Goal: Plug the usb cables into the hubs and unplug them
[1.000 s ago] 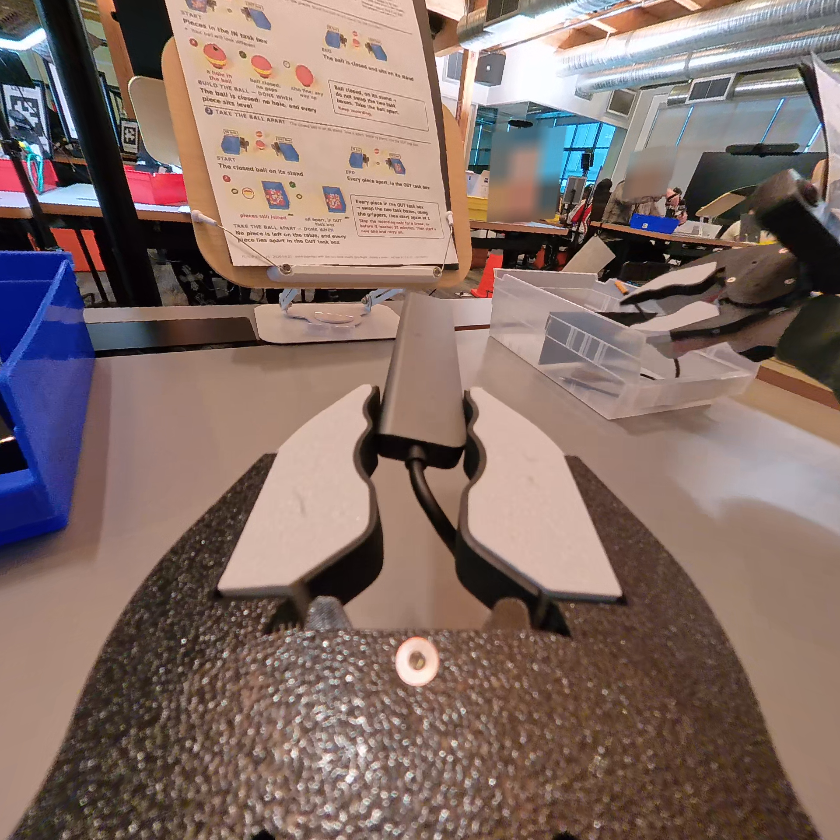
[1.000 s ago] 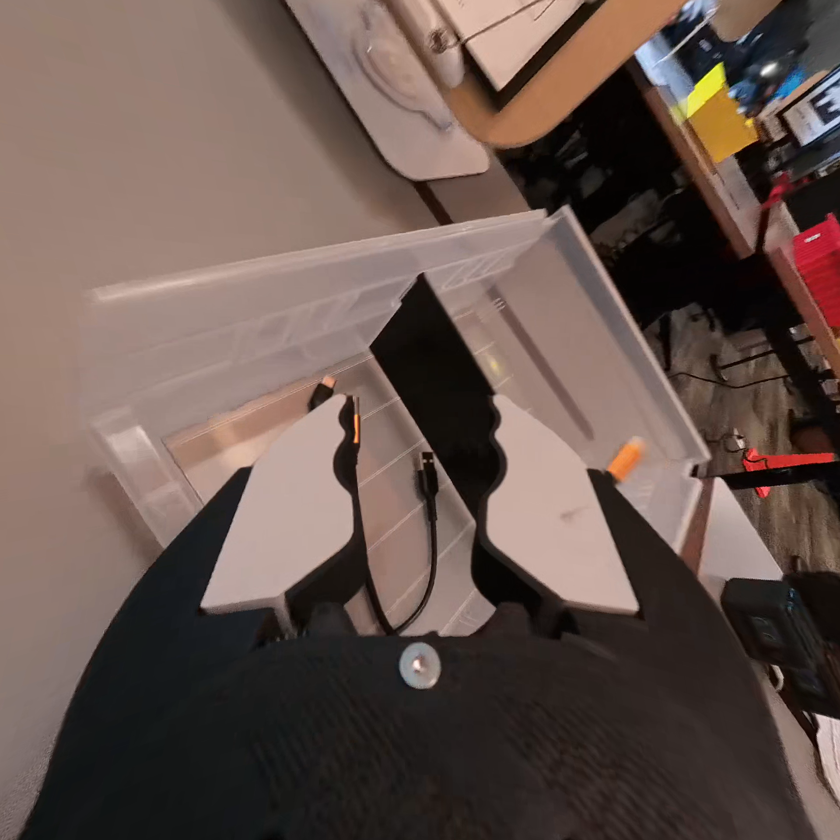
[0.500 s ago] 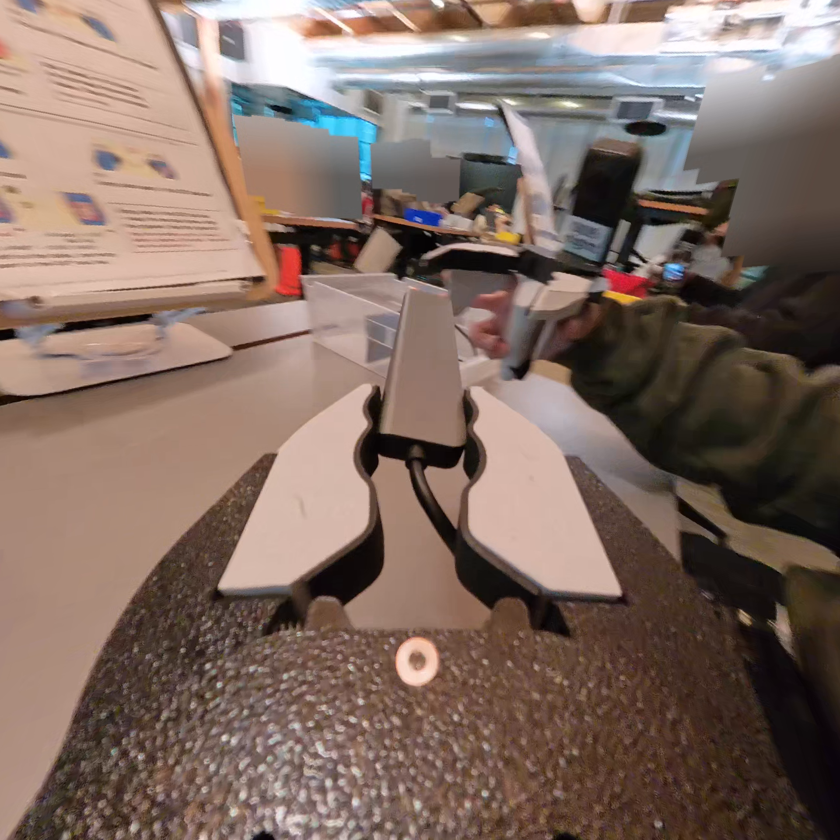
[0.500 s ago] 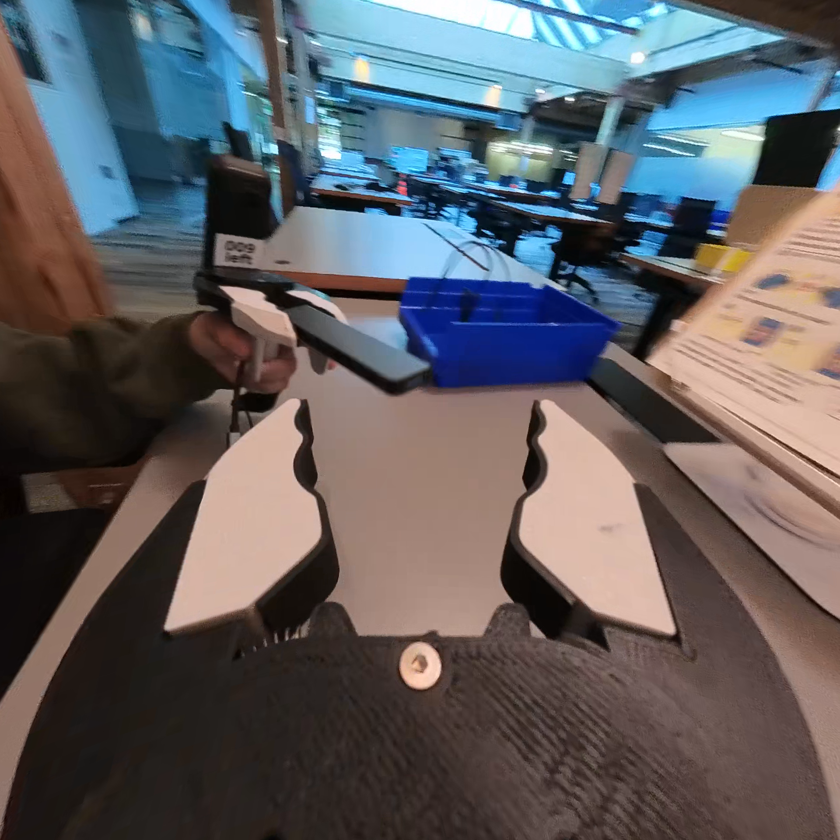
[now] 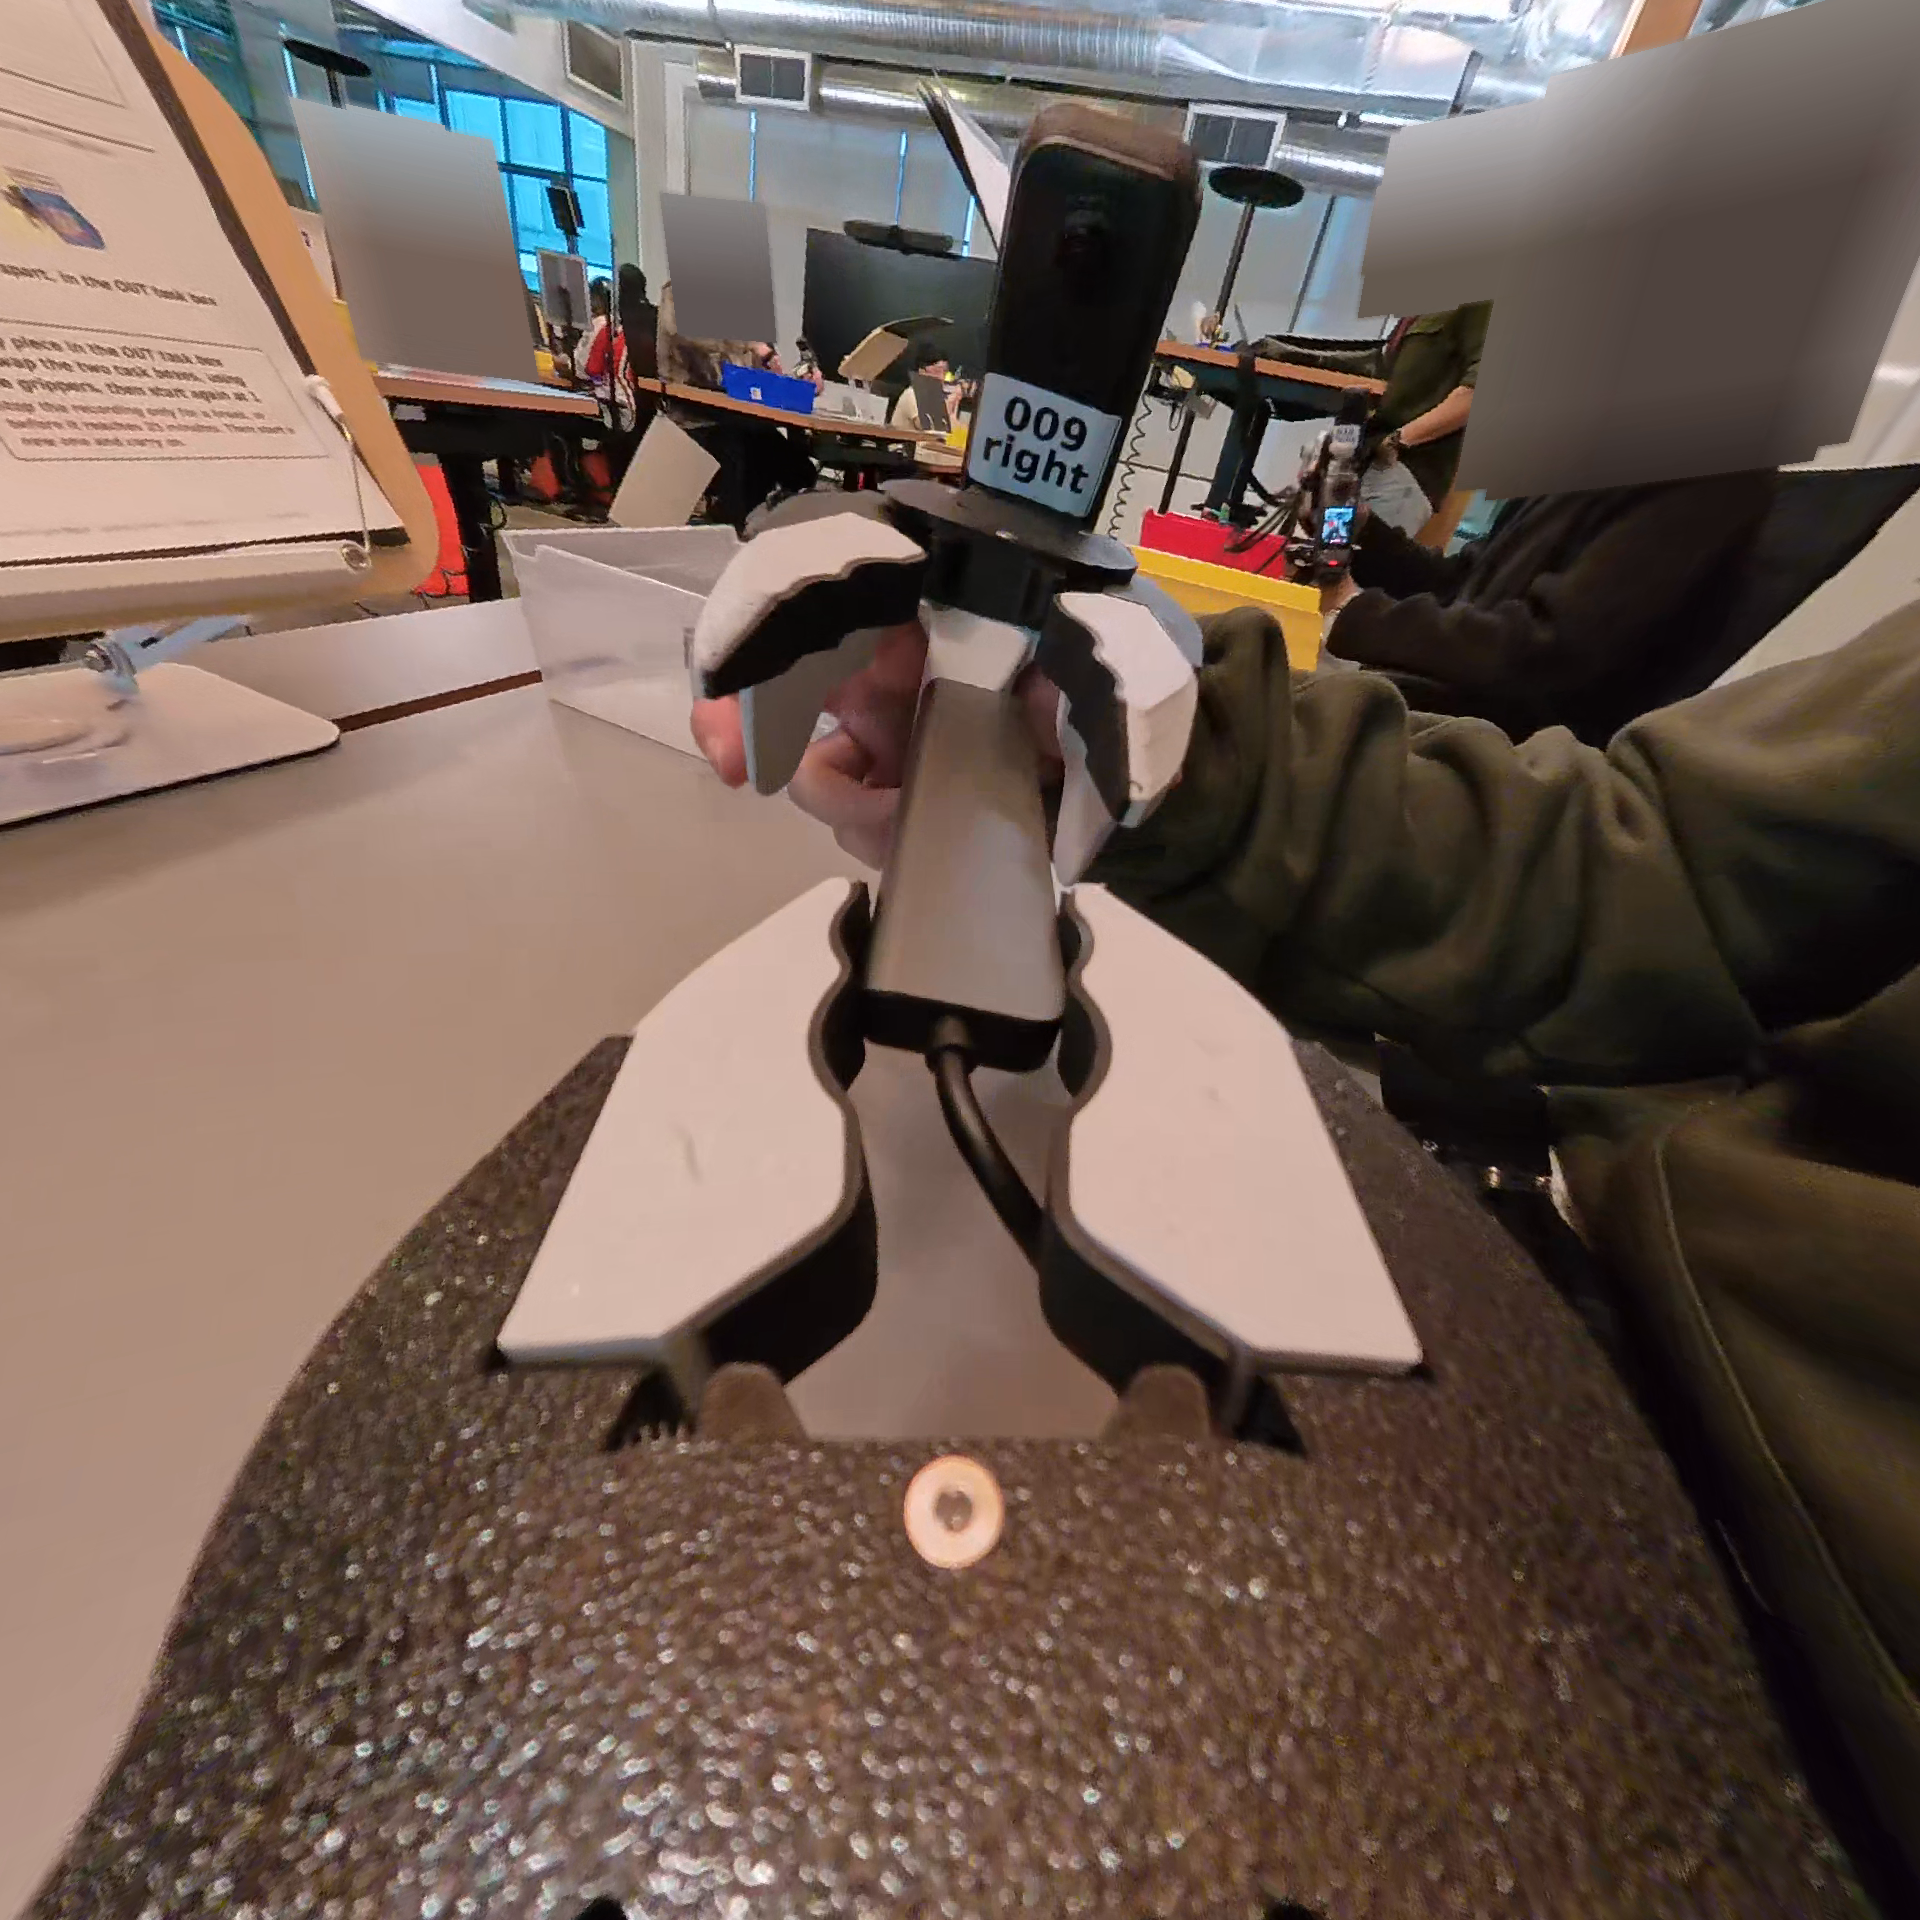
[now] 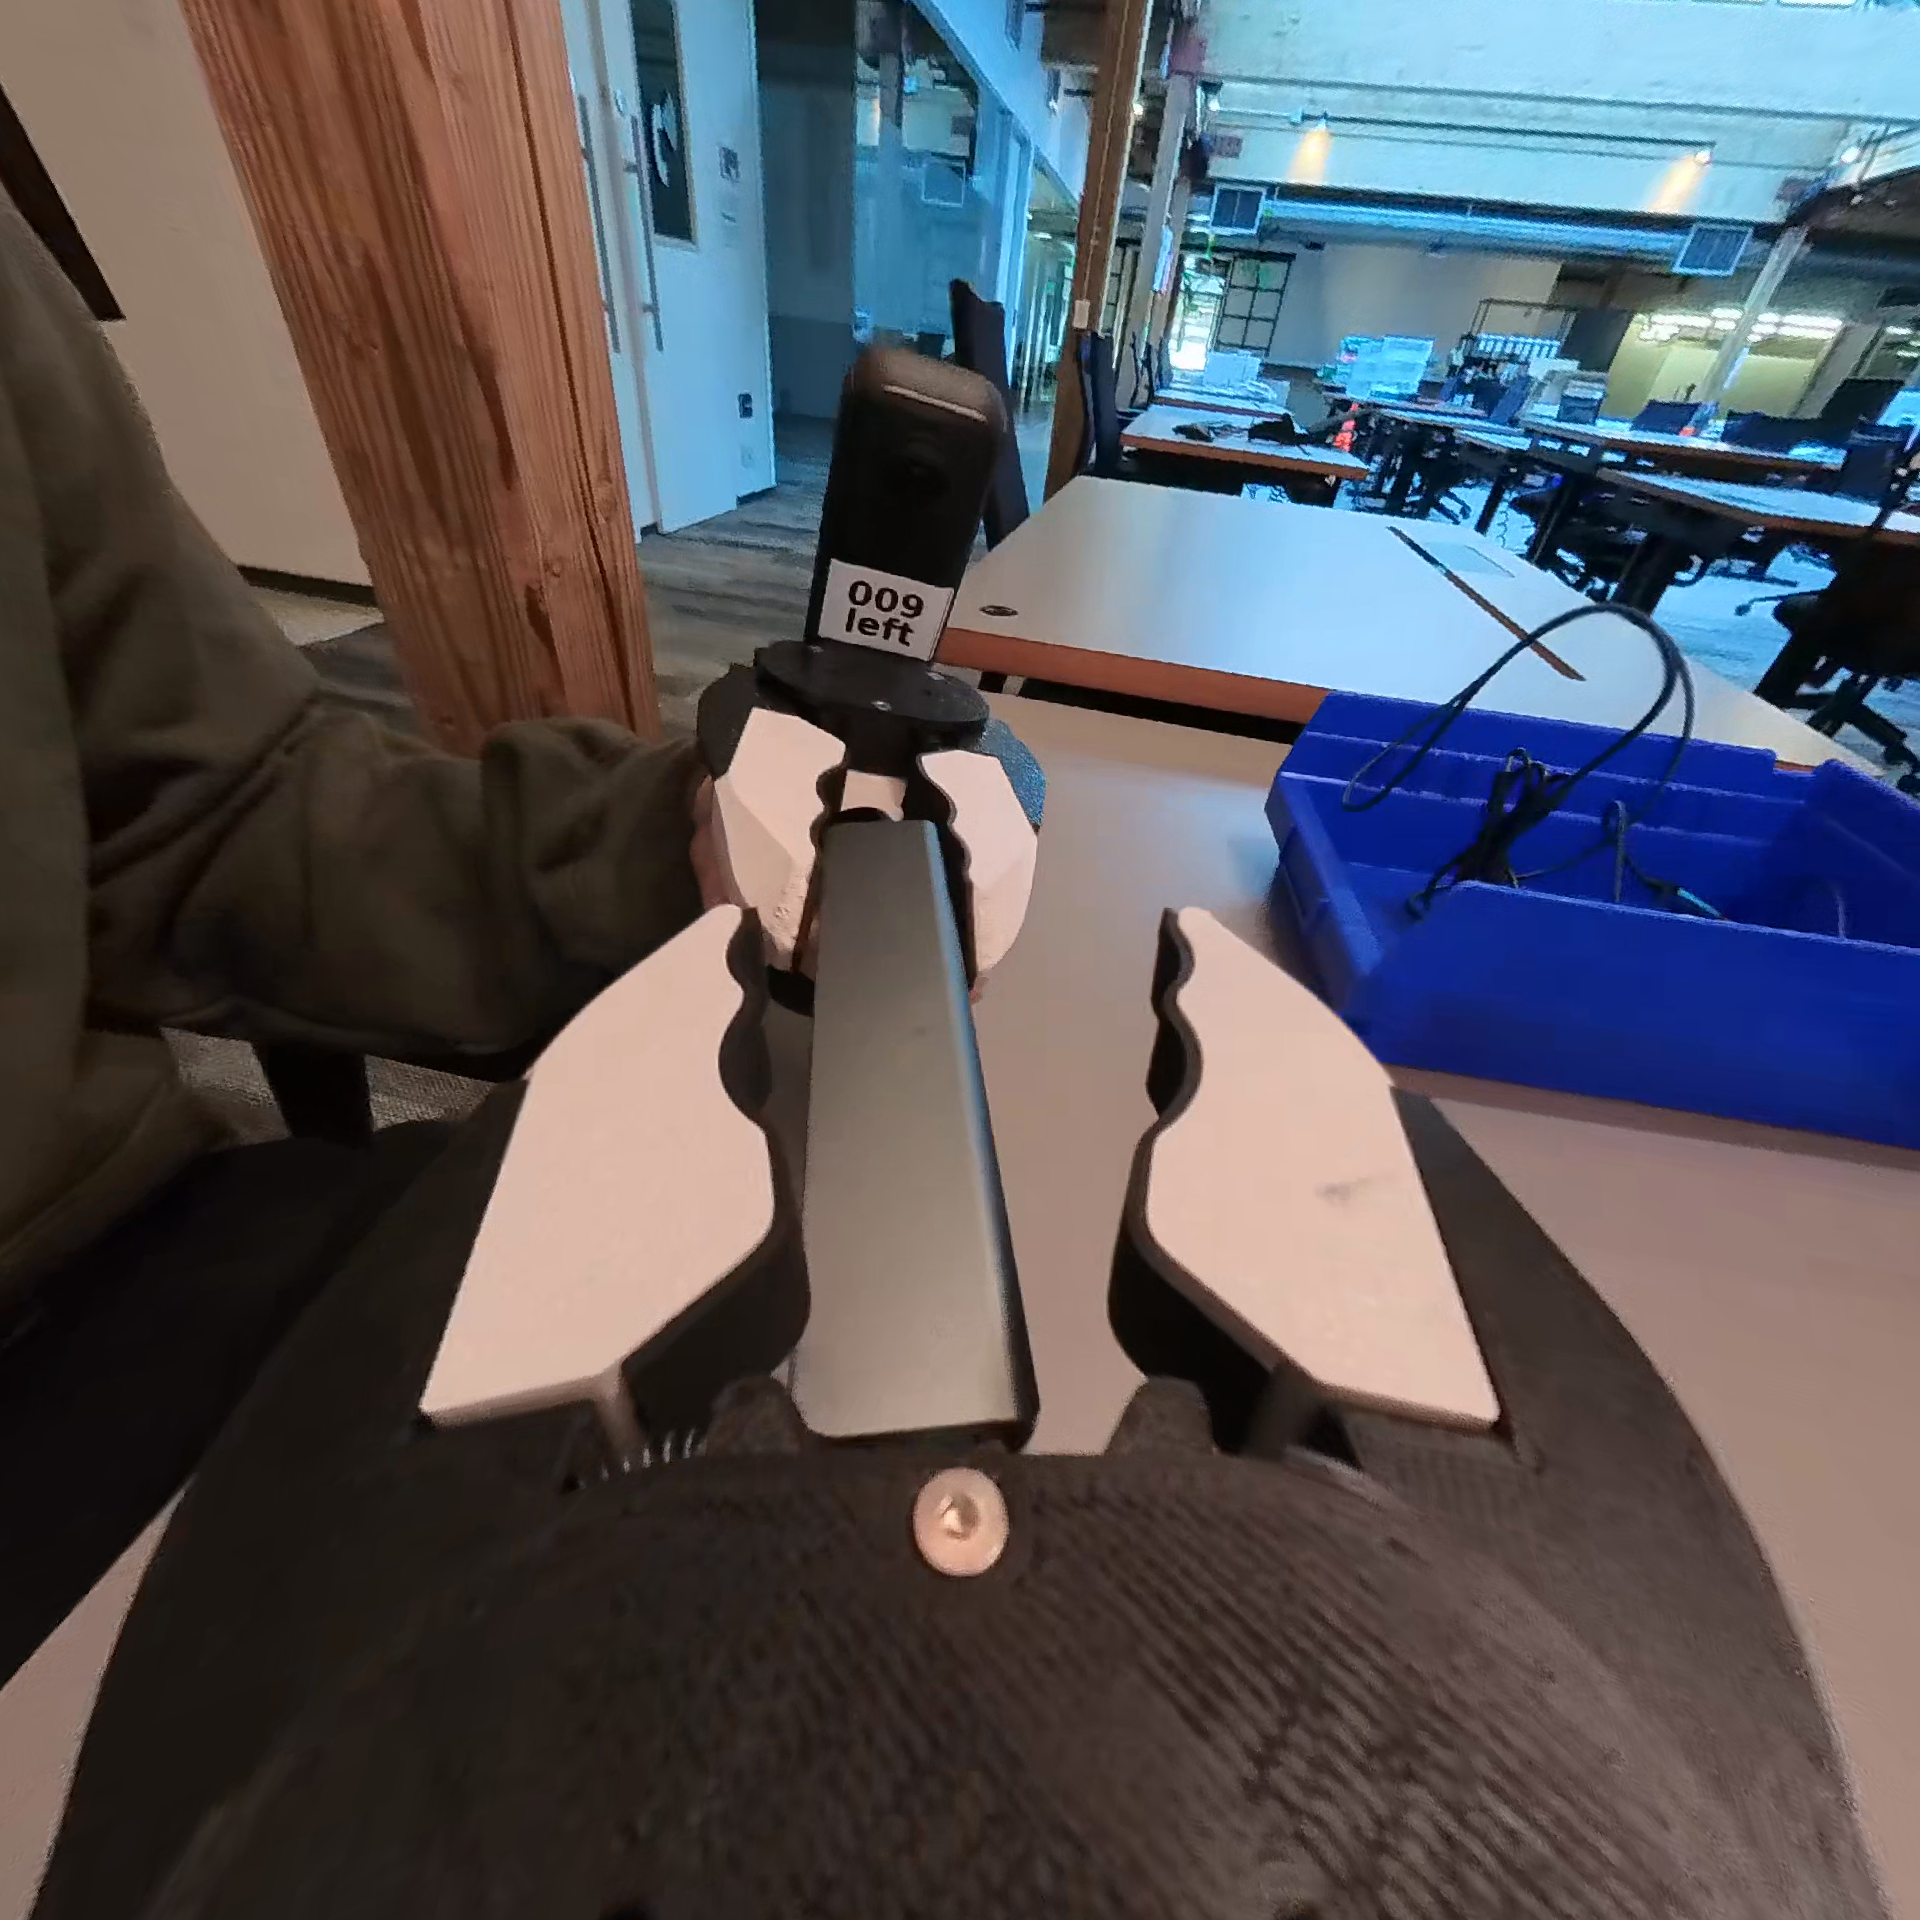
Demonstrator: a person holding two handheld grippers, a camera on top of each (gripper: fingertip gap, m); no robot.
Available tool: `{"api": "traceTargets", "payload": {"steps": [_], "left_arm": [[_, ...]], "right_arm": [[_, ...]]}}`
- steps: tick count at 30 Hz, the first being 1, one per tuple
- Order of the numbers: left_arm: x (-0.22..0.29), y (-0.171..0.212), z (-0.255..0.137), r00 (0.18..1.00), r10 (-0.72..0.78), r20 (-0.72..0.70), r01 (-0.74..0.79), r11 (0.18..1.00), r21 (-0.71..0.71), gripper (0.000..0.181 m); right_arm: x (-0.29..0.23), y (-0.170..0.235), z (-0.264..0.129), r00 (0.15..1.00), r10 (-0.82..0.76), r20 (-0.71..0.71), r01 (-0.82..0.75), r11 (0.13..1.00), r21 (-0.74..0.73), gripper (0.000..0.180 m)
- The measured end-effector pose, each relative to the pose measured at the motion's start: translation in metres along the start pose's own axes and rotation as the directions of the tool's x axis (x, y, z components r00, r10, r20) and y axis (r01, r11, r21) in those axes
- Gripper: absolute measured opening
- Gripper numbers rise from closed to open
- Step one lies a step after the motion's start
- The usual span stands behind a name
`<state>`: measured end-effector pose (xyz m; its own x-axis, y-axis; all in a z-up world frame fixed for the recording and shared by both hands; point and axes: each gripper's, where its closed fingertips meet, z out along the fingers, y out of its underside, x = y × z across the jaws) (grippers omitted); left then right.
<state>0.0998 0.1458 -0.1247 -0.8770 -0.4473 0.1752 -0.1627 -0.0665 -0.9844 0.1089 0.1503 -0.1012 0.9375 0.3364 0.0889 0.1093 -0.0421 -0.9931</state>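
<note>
Left wrist view: hub [image 5: 961, 914] far end hidden.

The hub [image 5: 961, 914] is dark grey metal with a black cable [image 5: 987, 1143]. Both tongs, left [image 5: 956, 997] and right [image 6: 961, 1039], have pale grey-white fingers [image 5: 707, 1143] edged in black, set on speckled black bodies. The surface [image 5: 312, 1039] is plain light grey. On the far right a bin [image 6: 1610, 966] is bright blue, holding black cables [image 6: 1507, 790]. The sleeve [image 5: 1455, 883] is olive green. A clear box [image 5: 613, 623] stands far off, and a post [image 6: 436, 343] is reddish wood grain.
</note>
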Motion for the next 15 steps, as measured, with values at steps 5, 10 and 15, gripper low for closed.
{"api": "traceTargets", "payload": {"steps": [5, 10, 15], "left_arm": [[-0.001, -0.003, -0.005, 1.0, 0.015, 0.001, -0.015, 1.0, 0.02, 0.034], [-0.002, -0.002, -0.009, 1.0, 0.009, -0.002, -0.009, 1.0, 0.014, 0.034], [-0.002, -0.001, -0.01, 1.0, 0.001, -0.009, -0.001, 1.0, 0.009, 0.033]], "right_arm": [[-0.002, 0.013, -0.001, 1.0, 0.016, 0.022, -0.014, 0.998, -0.065, 0.069], [-0.009, 0.015, -0.001, 0.997, 0.021, 0.068, -0.016, 0.998, -0.067, 0.035], [-0.012, 0.025, 0.0, 0.999, -0.01, 0.053, 0.016, 0.992, -0.123, 0.034]]}}
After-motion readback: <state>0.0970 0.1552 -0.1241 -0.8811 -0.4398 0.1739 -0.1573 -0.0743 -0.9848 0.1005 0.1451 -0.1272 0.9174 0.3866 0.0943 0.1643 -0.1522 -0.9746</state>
